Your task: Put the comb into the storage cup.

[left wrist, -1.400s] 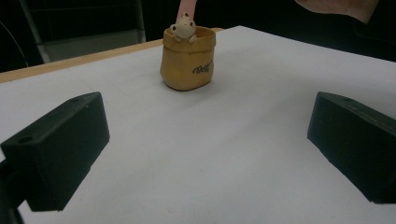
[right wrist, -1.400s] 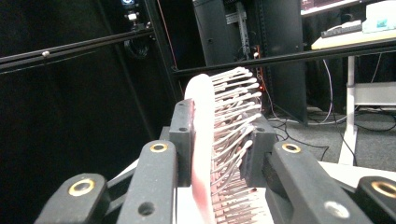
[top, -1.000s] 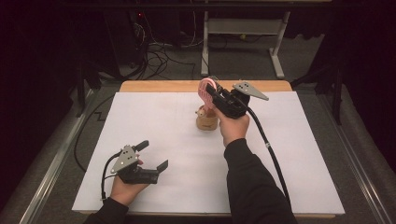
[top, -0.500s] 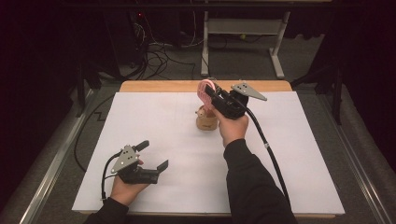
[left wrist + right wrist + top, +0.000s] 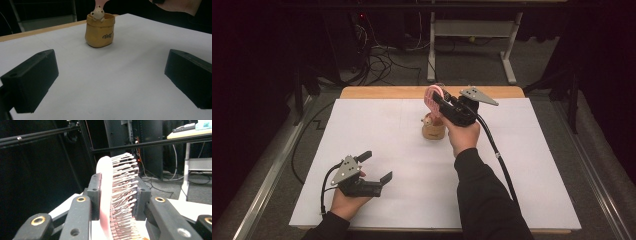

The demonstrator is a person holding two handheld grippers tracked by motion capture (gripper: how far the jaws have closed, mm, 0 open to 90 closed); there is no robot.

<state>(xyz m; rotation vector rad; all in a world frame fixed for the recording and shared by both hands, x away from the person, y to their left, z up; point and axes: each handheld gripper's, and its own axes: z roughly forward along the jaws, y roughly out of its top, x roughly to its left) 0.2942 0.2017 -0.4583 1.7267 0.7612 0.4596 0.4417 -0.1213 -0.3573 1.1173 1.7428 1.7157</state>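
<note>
A small tan pot (image 5: 434, 131) stands upright on the white sheet (image 5: 377, 130) of the counter (image 5: 382, 92), toward the far middle, with dark lettering on its side in the left gripper view (image 5: 99, 30). A little cream animal figure (image 5: 98, 13) peeks over its rim, and the pink handle of a hairbrush (image 5: 432, 96) comes down into the pot's mouth just behind that figure. The right hand-held gripper (image 5: 435, 99) is raised above the pot and pinches the hairbrush by its head: in its own view the pale pink back (image 5: 105, 195) lies against one jaw and the white-tipped bristles (image 5: 123, 192) press against the other, the head standing on edge between them. Its jaws have just been opening a little, yet the brush is between the pads and both sides touch it. The left hand-held gripper (image 5: 375, 167) rests low at the near left of the sheet, well apart from the pot, its jaws spread wide with nothing between them but bare paper, pointing toward the pot
</note>
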